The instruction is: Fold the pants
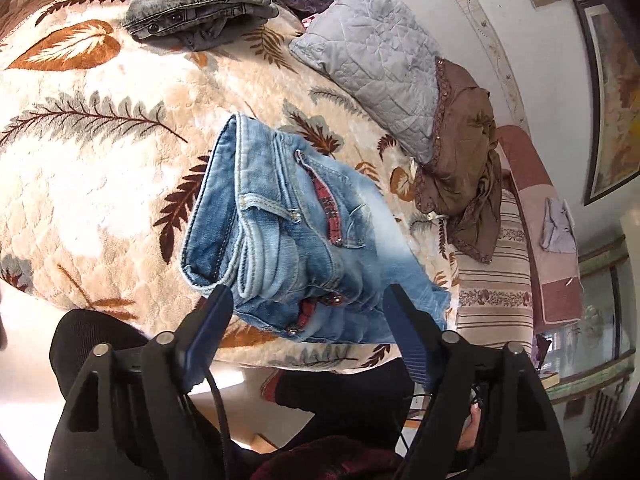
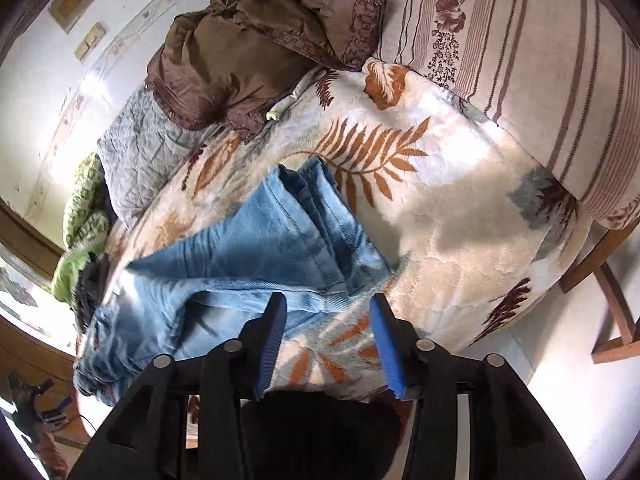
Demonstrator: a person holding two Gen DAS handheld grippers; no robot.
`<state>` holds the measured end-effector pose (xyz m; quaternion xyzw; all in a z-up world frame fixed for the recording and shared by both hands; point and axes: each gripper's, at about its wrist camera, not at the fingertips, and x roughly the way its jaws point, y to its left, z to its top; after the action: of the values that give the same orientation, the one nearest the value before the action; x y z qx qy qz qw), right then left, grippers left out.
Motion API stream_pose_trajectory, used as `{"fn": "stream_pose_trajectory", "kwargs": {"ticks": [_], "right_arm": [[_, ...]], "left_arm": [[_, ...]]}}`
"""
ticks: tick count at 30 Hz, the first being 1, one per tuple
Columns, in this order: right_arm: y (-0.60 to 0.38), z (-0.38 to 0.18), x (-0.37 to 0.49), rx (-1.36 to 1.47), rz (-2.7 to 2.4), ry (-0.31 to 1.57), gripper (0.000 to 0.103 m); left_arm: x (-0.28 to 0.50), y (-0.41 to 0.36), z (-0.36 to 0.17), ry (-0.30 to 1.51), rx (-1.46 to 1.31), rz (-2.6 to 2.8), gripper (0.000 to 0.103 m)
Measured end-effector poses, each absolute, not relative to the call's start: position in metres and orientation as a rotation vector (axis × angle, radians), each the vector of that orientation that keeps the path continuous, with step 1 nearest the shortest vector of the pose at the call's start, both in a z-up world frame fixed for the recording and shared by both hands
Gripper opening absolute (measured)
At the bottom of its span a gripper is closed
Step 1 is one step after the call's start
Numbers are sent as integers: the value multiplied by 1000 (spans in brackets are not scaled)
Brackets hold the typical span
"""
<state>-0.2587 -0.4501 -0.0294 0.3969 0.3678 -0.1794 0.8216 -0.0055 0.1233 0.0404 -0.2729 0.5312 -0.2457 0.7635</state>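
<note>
Light blue jeans [image 1: 288, 240] lie on a leaf-patterned blanket [image 1: 100, 184] on the bed. In the left wrist view the waistband end with red-lined pockets faces me. My left gripper [image 1: 308, 300] is open, its jaws spread just above the waistband edge and holding nothing. In the right wrist view the folded legs of the jeans [image 2: 256, 240] stretch across the blanket [image 2: 440, 208]. My right gripper [image 2: 326, 304] is open and empty, hovering over the near edge of the leg fabric.
Folded grey jeans [image 1: 192, 8] lie at the blanket's far side. A grey quilted pillow [image 1: 380, 60] and a crumpled brown garment [image 1: 464, 172] [image 2: 240, 52] sit by the wall. A striped cushion [image 2: 520, 40] borders the bed. My dark-clad legs [image 1: 320, 400] are by the near edge.
</note>
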Motion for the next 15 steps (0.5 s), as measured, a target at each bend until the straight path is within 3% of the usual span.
{"fn": "stream_pose_trajectory", "kwargs": {"ticks": [3, 8, 15], "right_arm": [[-449, -29, -244, 1011, -288, 741, 60], [-434, -51, -206, 1245, -146, 760, 61], [-432, -77, -172, 1430, -133, 766, 64]], "left_arm": [[1, 106, 32, 1177, -618, -553, 85], [17, 79, -9, 1330, -699, -539, 85], [34, 65, -29, 1379, -716, -438, 85]]}}
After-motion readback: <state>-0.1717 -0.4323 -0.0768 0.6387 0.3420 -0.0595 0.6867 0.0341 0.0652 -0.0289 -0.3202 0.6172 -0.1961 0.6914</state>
